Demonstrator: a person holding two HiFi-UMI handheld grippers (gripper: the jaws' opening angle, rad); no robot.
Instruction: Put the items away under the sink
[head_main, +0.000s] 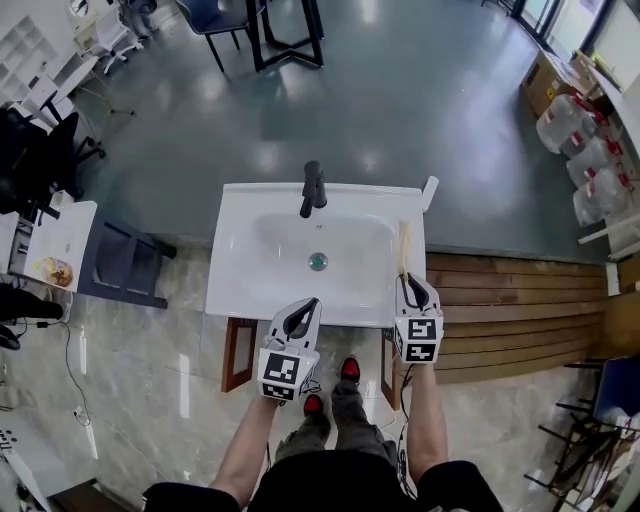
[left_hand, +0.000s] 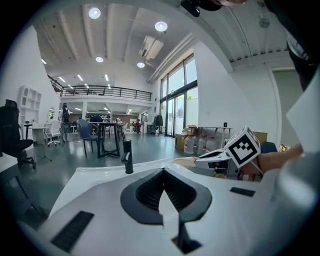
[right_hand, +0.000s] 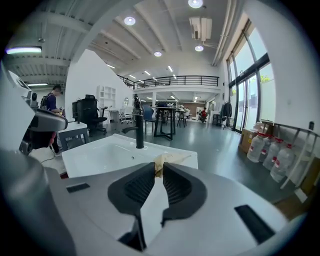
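Currently my right gripper (head_main: 408, 281) pinches a pale beige item (head_main: 404, 246) by its end above the sink (head_main: 232, 262) rim, left gripper (head_main: 307, 306) pressed together, empty; that shallow hold may slip during lowering.

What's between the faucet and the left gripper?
Between faucet and left gripper: only the sink basin with its drain, otherwise bare. The head view shows it.

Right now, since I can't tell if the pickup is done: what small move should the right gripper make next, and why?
Probably pull the right gripper back and lower it toward the space under the white sink. Its jaws are shut on the pale tan item over the sink's right rim, and the brown cabinet door below looks open.
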